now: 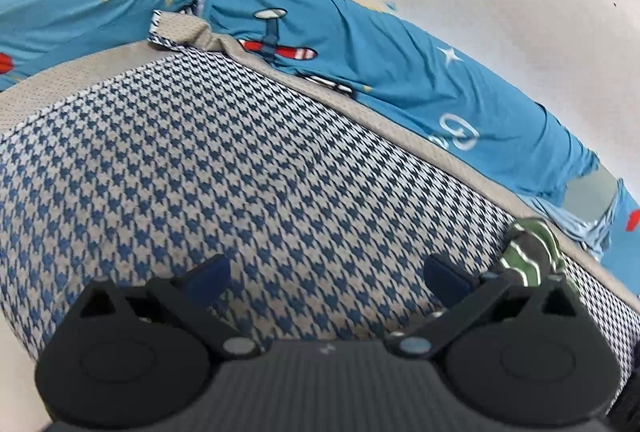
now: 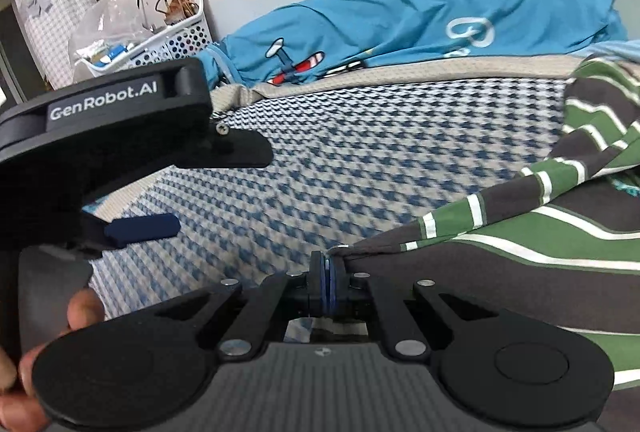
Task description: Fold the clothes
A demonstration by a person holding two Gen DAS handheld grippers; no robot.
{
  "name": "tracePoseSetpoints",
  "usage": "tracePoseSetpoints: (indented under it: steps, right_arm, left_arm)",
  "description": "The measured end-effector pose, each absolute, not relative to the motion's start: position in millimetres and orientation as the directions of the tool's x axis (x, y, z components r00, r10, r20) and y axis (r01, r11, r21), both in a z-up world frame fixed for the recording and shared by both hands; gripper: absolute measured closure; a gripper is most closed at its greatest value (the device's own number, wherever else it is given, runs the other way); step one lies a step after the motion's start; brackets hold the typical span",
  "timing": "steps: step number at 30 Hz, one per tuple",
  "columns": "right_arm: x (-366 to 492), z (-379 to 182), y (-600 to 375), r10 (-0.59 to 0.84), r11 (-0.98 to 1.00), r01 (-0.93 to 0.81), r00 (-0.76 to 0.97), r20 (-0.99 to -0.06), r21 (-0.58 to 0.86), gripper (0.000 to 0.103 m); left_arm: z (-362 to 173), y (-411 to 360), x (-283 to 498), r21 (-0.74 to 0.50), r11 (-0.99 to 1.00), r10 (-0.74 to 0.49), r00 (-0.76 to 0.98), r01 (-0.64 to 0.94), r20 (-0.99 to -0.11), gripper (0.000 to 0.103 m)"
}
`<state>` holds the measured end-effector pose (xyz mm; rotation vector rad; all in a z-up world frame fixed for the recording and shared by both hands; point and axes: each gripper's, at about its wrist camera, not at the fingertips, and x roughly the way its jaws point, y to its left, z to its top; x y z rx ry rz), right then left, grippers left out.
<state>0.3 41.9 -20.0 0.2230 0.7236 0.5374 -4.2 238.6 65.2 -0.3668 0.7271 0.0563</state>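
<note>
Right gripper (image 2: 327,274), at lower centre of its view, pinches an edge of the green-and-grey striped garment (image 2: 540,232) trailing right, presumably to draw it over the houndstooth cloth (image 2: 340,151), while the left gripper (image 1: 327,278) hovers wide, empty, ready to assist.

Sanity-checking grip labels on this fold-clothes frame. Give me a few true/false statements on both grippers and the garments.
1. The right gripper is shut on an edge of the striped garment. True.
2. The left gripper is clamped on the houndstooth cloth. False: its jaws stand wide apart above that cloth, holding nothing.
3. The blue printed garment lies beyond the houndstooth cloth, toward the wall. True.
4. The striped garment is red and yellow. False: it is green and dark grey with white lines.
5. The white basket sits on the houndstooth cloth. False: it stands off it, against the wall.
</note>
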Motion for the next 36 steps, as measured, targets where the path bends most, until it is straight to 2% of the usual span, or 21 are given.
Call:
tracePoseSetpoints:
  steps: [8, 16, 21, 28, 36]
  right_arm:
    - [-10.5, -38.1, 47.0, 0.536, 0.842, -0.407, 0.565, -0.627, 0.353, 0.091]
    - [-39.6, -16.6, 5.0, 0.507, 0.853, -0.450, 0.591, -0.628, 0.266, 0.089]
    - [-46.0, -1.2, -25.2, 0.459, 0.873, -0.452, 0.631, -0.625, 0.184, 0.082]
    - [-34.2, 0.9, -82.2, 0.370, 0.922, -0.354, 0.688, -0.624, 0.156, 0.081]
    - [-3.5, 1.8, -138.8, 0.292, 0.954, -0.187, 0.745, -0.599, 0.233, 0.081]
  left_arm:
    - [66.9, 226.1, 1.9, -0.298, 0.939, -0.080, 0.737, -0.170, -0.671, 0.000]
    - [72.8, 192.6, 12.7, -0.298, 0.950, -0.142, 0.719, -0.094, -0.681, 0.000]
    - [63.7, 162.5, 15.2, -0.287, 0.958, -0.187, 0.705, -0.024, -0.684, 0.000]
    - [45.9, 121.8, 22.2, -0.247, 0.966, -0.231, 0.679, 0.074, -0.697, 0.000]
    - [21.2, 74.4, 33.5, -0.161, 0.972, -0.236, 0.653, 0.174, -0.720, 0.000]
